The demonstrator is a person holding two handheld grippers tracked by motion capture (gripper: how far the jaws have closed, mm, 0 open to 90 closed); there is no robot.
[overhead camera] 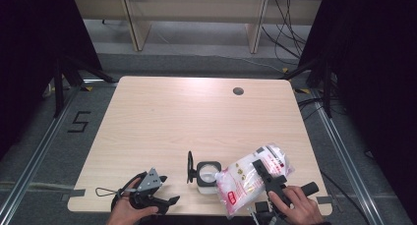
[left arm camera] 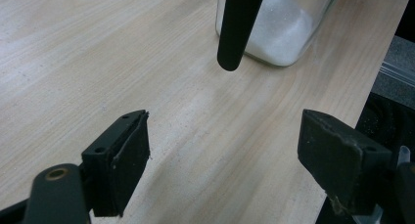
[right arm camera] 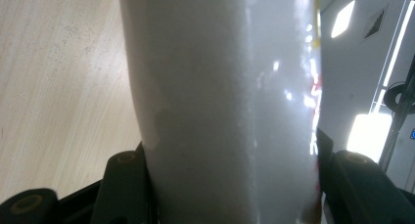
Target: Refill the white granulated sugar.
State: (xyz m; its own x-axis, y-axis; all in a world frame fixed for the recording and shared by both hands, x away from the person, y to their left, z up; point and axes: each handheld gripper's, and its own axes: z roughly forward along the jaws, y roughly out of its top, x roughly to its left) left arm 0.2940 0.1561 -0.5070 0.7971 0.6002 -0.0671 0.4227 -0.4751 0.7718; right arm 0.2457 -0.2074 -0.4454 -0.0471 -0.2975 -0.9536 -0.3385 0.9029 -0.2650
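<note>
The pale wooden table (overhead camera: 196, 117) sat bright in a dark room. Near its front edge stood a square glass jar (overhead camera: 207, 174) of white grains, lid (overhead camera: 190, 167) swung open. The right gripper (overhead camera: 268, 178) pinched a clear bag of white powder (overhead camera: 251, 178), tilted, touching the jar. The left gripper (overhead camera: 164, 188), jaws spread wide, rested beside it.

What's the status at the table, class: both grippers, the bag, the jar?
Left gripper open, holding nothing, beside the jar. Right gripper shut on bag of white granules, tilted over the jar's open mouth. Jar partly filled, lid flipped aside. Nothing in the way.
</note>
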